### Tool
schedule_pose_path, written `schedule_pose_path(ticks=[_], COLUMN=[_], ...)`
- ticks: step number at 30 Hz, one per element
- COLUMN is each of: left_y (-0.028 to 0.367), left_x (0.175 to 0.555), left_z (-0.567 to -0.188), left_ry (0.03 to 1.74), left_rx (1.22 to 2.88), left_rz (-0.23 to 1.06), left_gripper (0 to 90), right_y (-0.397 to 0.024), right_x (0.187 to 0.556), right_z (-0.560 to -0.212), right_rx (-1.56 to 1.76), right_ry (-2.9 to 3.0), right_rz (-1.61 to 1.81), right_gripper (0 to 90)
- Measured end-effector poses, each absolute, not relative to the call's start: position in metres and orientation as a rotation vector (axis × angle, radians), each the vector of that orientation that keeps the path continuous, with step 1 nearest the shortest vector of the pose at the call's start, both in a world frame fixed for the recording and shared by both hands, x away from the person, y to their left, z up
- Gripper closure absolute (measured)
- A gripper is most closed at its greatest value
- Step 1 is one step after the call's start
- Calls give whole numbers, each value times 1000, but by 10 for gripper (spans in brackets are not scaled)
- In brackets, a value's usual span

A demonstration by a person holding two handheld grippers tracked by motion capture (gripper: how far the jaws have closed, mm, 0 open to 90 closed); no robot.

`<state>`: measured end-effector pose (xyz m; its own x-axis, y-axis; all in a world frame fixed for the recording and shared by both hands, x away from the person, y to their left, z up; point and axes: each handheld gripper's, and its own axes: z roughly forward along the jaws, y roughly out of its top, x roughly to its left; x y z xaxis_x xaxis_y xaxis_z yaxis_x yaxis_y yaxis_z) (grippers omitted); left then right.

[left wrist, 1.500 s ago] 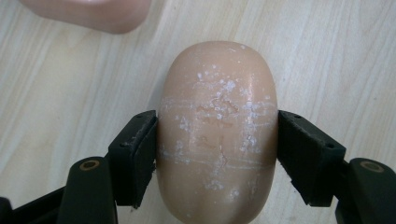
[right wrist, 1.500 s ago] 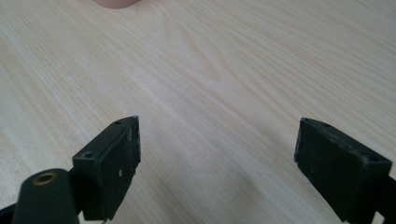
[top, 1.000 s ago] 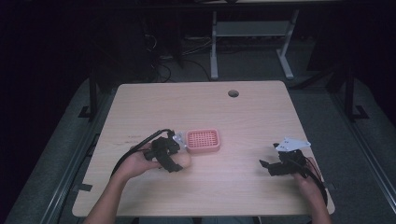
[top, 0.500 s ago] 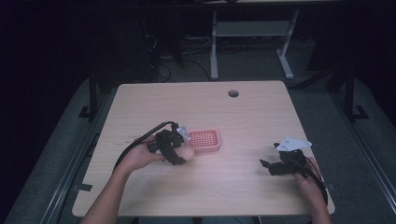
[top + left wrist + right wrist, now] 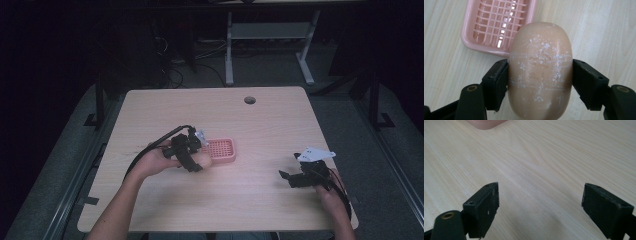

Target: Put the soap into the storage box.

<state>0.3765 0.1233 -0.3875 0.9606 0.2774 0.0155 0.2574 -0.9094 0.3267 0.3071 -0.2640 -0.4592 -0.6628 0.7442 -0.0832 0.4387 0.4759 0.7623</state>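
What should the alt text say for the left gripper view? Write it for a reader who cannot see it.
A peach soap bar flecked with white is clamped between the left gripper's two black jaws. Behind it a pink slotted soap dish lies on the light wooden table; the soap's far end overlaps the dish's near rim in this view.

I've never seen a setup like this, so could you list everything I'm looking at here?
Soap: one, peach-tan with white flecks, clamped in the left tool at the dish's near edge.
Dish: one, pink, slotted, left of the table's middle.
Table: one, light wood, with a round hole near its far edge.
Frame: one, white metal, on the floor behind the table.
Cables: several, dark, on the floor behind the table.
Left tool: one, black, shut on the soap.
Right tool: one, black, jaws apart, low over the table's right side.
Hands: two, one on each tool.
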Motion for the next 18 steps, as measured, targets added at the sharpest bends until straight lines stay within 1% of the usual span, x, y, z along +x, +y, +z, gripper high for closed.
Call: schedule_pose_path(ticks=[18], left_y=[113], left_x=[389], left_z=[-381], left_ry=[381], left_rx=[2795], left_rz=[100], left_gripper=[321], right_y=[-265], right_x=[307], right_z=[-459], right_rx=[982], right_ry=[2321], right_rz=[1030], right_gripper=[139])
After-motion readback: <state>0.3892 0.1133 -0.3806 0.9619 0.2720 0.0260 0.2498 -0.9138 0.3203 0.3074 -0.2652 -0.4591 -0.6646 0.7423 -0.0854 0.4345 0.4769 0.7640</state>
